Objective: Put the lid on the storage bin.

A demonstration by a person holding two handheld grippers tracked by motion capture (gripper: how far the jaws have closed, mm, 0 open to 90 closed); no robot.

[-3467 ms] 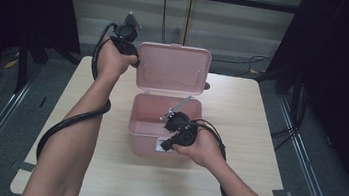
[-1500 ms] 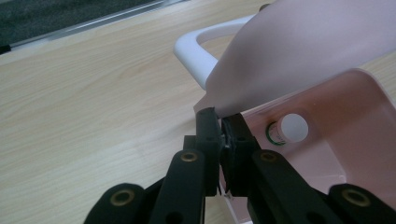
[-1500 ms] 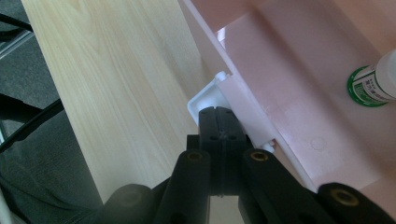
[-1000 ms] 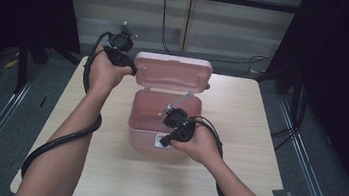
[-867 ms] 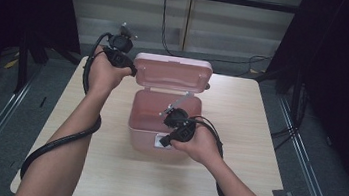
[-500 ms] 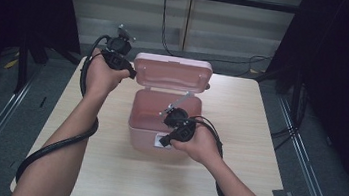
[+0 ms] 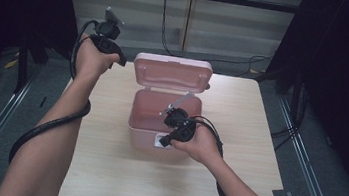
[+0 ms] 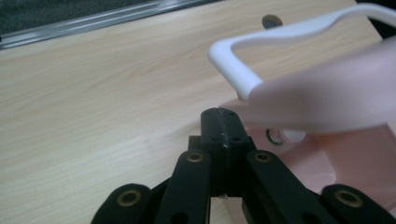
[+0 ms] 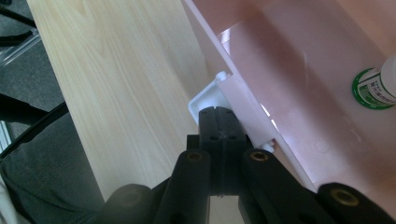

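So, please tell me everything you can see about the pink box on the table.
The pink box is translucent plastic and stands near the middle of the wooden table, open, its lid upright at the far side. A white handle sits on the lid; a white latch hangs at the front wall, by the right tool. A green-labelled bottle lies inside.

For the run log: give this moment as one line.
pink box: lid open | left gripper: shut, beside lid | right gripper: shut, at white front latch | inside: green-labelled bottle
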